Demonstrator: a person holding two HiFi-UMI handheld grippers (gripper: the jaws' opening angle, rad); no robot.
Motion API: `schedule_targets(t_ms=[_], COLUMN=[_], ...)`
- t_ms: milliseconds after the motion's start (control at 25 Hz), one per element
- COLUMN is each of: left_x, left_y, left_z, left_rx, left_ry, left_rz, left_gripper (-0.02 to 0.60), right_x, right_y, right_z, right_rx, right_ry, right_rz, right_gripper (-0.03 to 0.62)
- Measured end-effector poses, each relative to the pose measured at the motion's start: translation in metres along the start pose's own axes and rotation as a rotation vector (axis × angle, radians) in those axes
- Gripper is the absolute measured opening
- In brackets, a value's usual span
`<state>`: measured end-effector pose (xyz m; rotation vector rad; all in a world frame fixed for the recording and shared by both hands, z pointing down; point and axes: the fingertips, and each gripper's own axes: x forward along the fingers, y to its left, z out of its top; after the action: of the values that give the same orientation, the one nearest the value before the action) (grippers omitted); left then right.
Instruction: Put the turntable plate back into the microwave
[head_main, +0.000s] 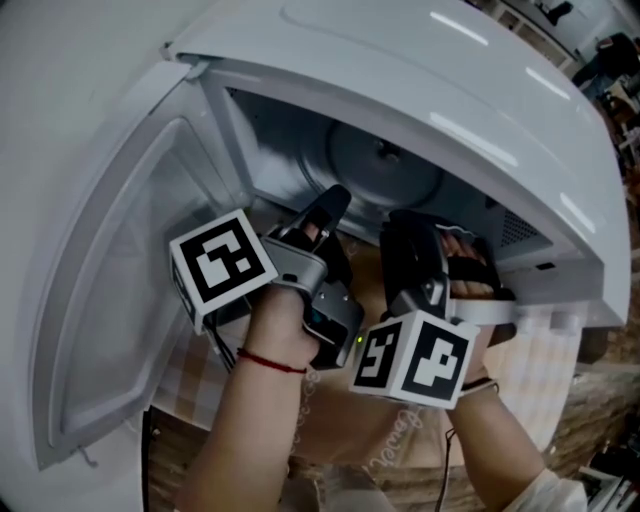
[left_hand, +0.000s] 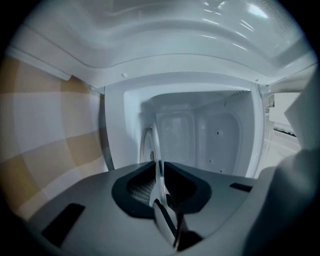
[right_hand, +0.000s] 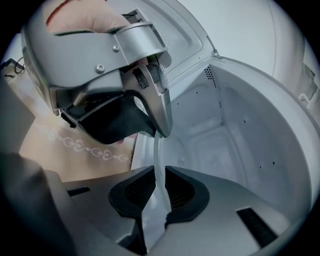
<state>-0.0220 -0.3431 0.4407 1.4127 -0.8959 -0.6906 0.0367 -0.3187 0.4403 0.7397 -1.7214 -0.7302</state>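
Plate (left_hand: 149, 144) rim clamped in left tool (left_hand: 160, 187) and, at its 3 o'clock, right tool (right_hand: 160, 192), at microwave (head_main: 420, 100) mouth. Thin glass hold: you may let it slip, or chip it going in.

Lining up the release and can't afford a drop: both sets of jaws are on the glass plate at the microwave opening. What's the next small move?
Probably ease the turntable plate slightly deeper and lower before letting go. The left gripper and right gripper both clamp its near rim, and it reaches into the cavity, but no view shows it resting on the floor.
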Motion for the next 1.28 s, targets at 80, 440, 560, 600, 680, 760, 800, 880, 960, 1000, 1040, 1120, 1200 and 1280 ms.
schedule_targets(t_ms=[80, 440, 560, 600, 680, 760, 800, 880, 960, 1000, 1040, 1120, 1200, 1280], left_x=[0.0, 0.002, 0.001, 0.001, 0.001, 0.001, 0.001, 0.001, 0.001, 0.002, 0.002, 0.002, 0.002, 0.003], left_y=[0.001, 0.002, 0.004, 0.004, 0.003, 0.003, 0.004, 0.004, 0.004, 0.004, 0.004, 0.004, 0.004, 0.004], left_z=[0.0, 0.001, 0.0, 0.0, 0.001, 0.002, 0.003, 0.003, 0.003, 0.003, 0.002, 0.002, 0.002, 0.002], left_rx=[-0.031, -0.114, -0.128, -0.134, -0.141, -0.141, -0.14, -0.138, -0.134, -0.131, -0.128, -0.121, -0.113, -0.108], left_ry=[-0.008, -0.063, -0.069, -0.069, -0.068, -0.069, -0.068, -0.065, -0.057, -0.053, -0.052, -0.05, -0.048, -0.046], left_rz=[-0.002, -0.005, -0.005, -0.009, -0.016, -0.02, -0.021, -0.021, -0.02, -0.018, -0.016, -0.008, -0.001, 0.006], left_gripper=[0.046, 0.037, 0.035, 0.035, 0.035, 0.037, 0.037, 0.035, 0.037, 0.035, 0.035, 0.035, 0.035, 0.035], right_x=[0.001, 0.003, 0.003, 0.003, 0.0, -0.003, -0.006, -0.011, -0.013, -0.013, -0.012, -0.012, -0.011, -0.011], right_y=[0.001, 0.0, 0.002, 0.003, 0.002, 0.0, 0.001, 0.001, 0.002, 0.002, 0.003, 0.004, 0.004, 0.004], right_z=[-0.001, -0.001, -0.001, 0.0, 0.003, 0.004, 0.005, 0.003, 0.001, 0.0, 0.0, 0.001, 0.001, 0.0], right_rx=[0.002, -0.011, -0.021, -0.019, -0.002, 0.026, 0.041, 0.061, 0.057, 0.048, 0.037, 0.018, 0.008, 0.012], right_ry=[0.004, 0.016, 0.019, 0.012, -0.013, -0.034, -0.039, -0.034, -0.019, -0.016, -0.016, -0.02, -0.017, -0.01], right_rz=[0.001, -0.011, -0.007, -0.004, 0.001, 0.01, 0.016, 0.025, 0.026, 0.027, 0.029, 0.033, 0.037, 0.045], right_gripper=[0.075, 0.077, 0.081, 0.083, 0.086, 0.097, 0.1, 0.098, 0.086, 0.072, 0.066, 0.064, 0.063, 0.058])
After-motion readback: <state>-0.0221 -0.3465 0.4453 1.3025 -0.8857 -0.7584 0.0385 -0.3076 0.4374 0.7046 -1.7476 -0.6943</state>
